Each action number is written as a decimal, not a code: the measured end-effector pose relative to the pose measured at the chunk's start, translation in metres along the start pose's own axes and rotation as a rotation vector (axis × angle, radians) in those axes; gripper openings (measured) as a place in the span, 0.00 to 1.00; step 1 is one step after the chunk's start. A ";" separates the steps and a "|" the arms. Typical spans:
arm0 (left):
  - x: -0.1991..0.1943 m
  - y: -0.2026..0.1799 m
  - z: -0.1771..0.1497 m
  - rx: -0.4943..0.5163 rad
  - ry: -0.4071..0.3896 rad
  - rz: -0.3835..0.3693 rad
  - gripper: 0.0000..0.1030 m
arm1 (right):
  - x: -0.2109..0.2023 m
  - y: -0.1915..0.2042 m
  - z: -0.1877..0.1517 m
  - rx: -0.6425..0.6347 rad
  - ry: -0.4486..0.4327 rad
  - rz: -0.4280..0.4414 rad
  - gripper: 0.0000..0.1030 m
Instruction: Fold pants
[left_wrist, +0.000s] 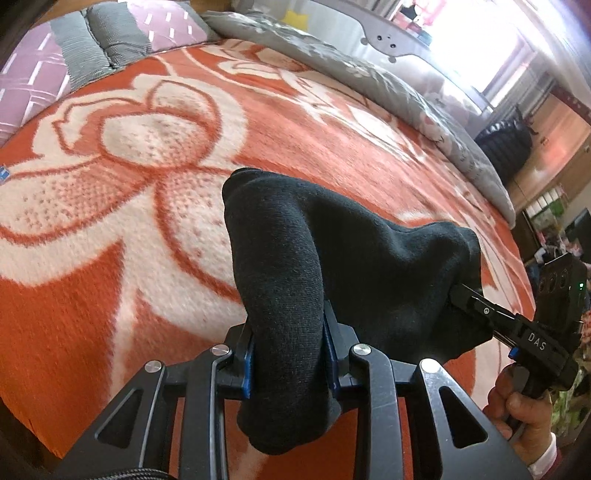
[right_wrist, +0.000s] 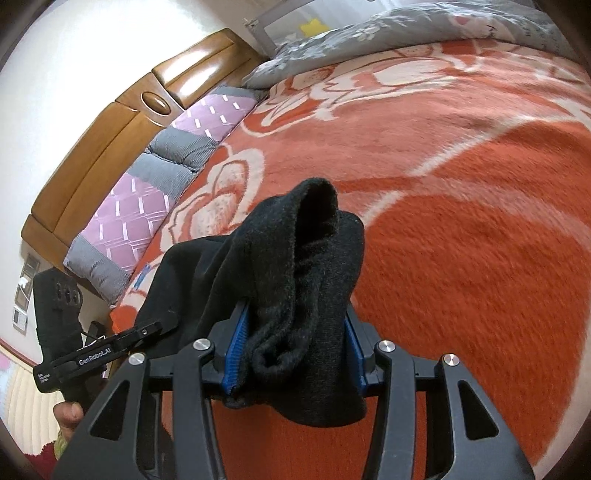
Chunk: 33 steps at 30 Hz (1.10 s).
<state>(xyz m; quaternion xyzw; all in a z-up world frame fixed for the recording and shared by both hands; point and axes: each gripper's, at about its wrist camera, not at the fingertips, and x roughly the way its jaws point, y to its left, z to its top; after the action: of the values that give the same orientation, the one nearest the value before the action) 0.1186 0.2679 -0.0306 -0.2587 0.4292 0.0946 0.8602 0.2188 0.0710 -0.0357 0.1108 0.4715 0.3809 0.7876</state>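
Observation:
The black pants (left_wrist: 332, 258) are bunched and held up above the orange and white blanket (left_wrist: 129, 184). My left gripper (left_wrist: 290, 354) is shut on one thick fold of the black fabric, which hangs between its blue pads. My right gripper shows in the left wrist view (left_wrist: 465, 295) at the right, clamped on the other end. In the right wrist view my right gripper (right_wrist: 295, 354) is shut on a rolled bunch of the pants (right_wrist: 314, 277). My left gripper (right_wrist: 159, 326) grips the cloth at the lower left. The rest of the pants is hidden.
Purple and grey pillows (right_wrist: 147, 206) lie along the wooden headboard (right_wrist: 122, 110). A grey patterned quilt (left_wrist: 388, 85) is piled along the far side of the bed. A black bag (left_wrist: 506, 147) stands on the floor beyond the bed.

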 end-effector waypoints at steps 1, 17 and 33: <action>0.002 0.002 0.003 -0.002 -0.004 0.006 0.28 | 0.004 0.001 0.003 -0.005 0.002 0.000 0.47; 0.041 0.034 0.003 -0.034 0.049 0.046 0.36 | 0.050 -0.010 0.007 -0.033 0.080 -0.061 0.55; 0.016 0.012 -0.018 0.044 -0.006 0.206 0.71 | 0.016 0.006 -0.008 -0.125 -0.015 -0.165 0.74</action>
<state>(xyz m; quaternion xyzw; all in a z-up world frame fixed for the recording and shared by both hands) 0.1114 0.2675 -0.0571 -0.1940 0.4530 0.1737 0.8526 0.2133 0.0849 -0.0469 0.0253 0.4485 0.3427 0.8251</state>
